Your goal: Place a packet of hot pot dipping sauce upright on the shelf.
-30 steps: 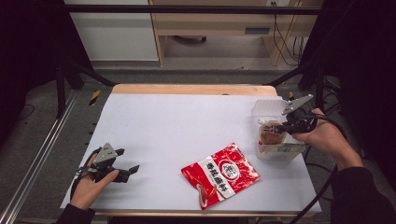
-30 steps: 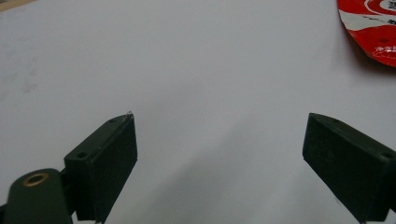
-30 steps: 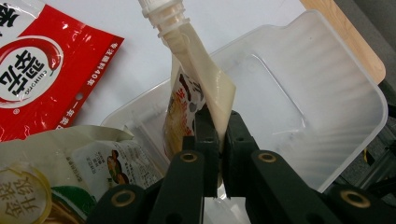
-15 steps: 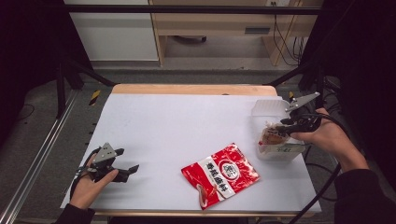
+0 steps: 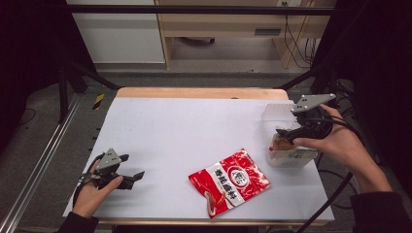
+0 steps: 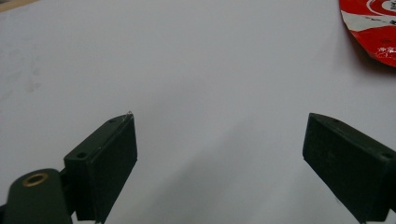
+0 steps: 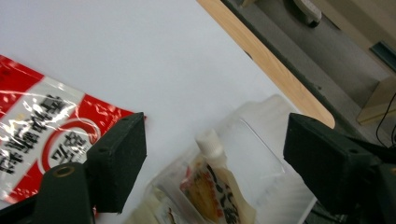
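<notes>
Right gripper (image 5: 286,136) jaws just opened wide and lifted off, spouted pouch (image 7: 215,184) dropped in clear tub (image 5: 291,156) at bench's right edge; left gripper (image 5: 127,174) wide, empty; red bag (image 5: 229,182) likely next.

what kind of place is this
Probably a lab or workshop set up for recording: a white-topped table inside a black frame, loose cables by a wooden bench behind, and a person working with hand-held grippers.

Spouted sauce pouch (image 7: 215,184) lying inside clear plastic container (image 7: 261,140)
</notes>
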